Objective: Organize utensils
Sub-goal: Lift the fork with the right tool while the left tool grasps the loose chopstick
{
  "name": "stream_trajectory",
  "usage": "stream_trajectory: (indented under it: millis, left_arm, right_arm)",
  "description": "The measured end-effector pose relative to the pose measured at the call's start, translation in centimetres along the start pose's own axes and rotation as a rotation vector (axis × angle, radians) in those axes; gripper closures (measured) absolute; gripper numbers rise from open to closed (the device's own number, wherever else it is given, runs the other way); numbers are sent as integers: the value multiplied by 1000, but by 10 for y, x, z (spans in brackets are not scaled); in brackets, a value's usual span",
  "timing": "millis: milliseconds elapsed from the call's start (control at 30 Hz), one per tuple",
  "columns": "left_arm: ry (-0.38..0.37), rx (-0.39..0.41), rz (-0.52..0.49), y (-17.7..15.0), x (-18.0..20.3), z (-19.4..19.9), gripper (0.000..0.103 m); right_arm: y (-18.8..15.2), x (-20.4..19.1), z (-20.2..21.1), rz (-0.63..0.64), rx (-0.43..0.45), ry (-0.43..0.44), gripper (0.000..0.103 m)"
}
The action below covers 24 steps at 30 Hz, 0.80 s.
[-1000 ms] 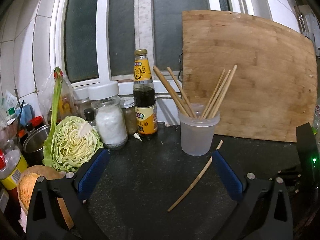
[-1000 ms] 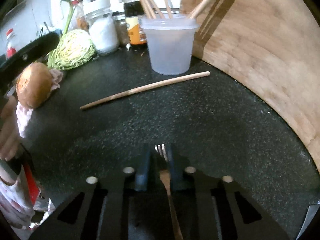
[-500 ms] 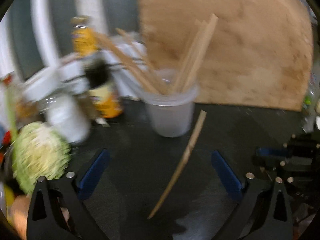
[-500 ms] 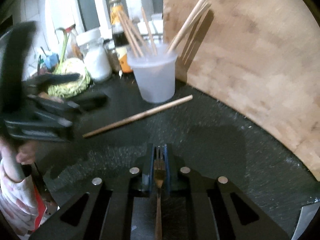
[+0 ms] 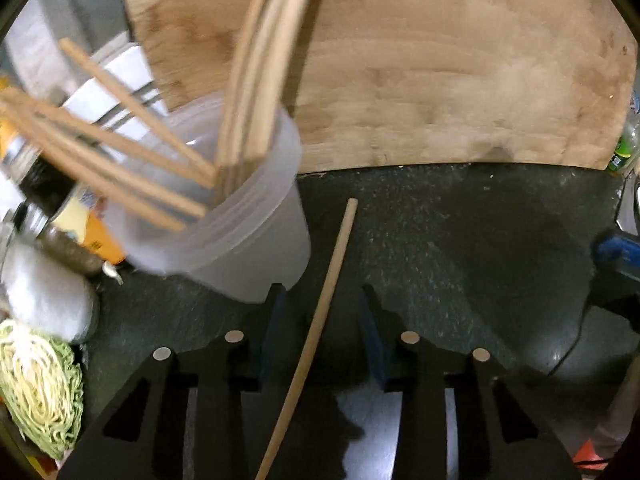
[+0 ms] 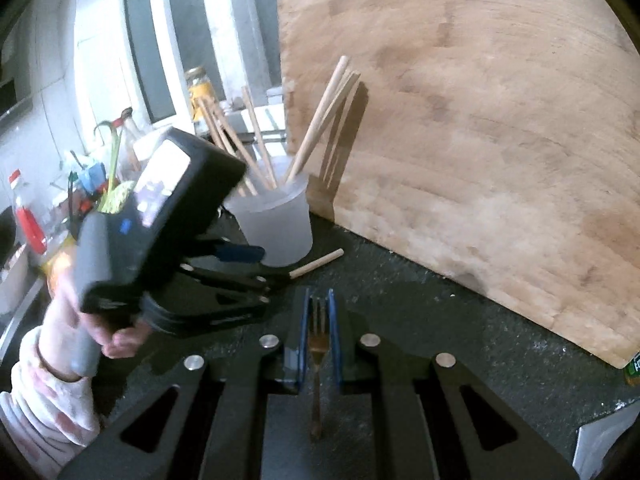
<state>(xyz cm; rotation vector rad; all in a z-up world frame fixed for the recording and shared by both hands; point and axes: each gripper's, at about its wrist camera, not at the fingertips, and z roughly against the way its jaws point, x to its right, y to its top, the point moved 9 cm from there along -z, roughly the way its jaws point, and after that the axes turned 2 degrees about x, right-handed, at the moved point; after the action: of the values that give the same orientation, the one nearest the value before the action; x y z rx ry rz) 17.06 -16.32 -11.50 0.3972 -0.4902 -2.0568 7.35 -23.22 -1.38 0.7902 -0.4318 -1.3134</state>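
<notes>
In the left wrist view, my left gripper [image 5: 322, 312] has dropped low since a second ago, and its blue pads have narrowed from wide, now straddling the loose wooden chopstick [image 5: 320, 320] lying at centre frame but not yet touching it. The translucent plastic cup of chopsticks [image 5: 224, 236] looms at left.

In the right wrist view, my right gripper [image 6: 319, 334] still pinches the small metal fork [image 6: 318, 356] at lower centre. I judge the chopstick pickup imminent, then both go cupward.
</notes>
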Motion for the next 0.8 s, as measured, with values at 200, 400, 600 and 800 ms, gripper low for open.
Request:
stream_trajectory:
  millis: [200, 400, 600, 800]
  left_arm:
    - [0, -28, 14, 6, 10, -21, 74]
    - [-19, -39, 21, 8, 13, -30, 96]
    - [-65, -6, 39, -3, 15, -9, 97]
    - [-67, 87, 63, -9, 8, 40, 97]
  right_arm:
    - [1, 5, 5, -1, 12, -4, 94]
    - [1, 6, 4, -16, 18, 12, 94]
    - [4, 2, 13, -5, 37, 21, 94]
    - [7, -7, 15, 23, 38, 7, 94]
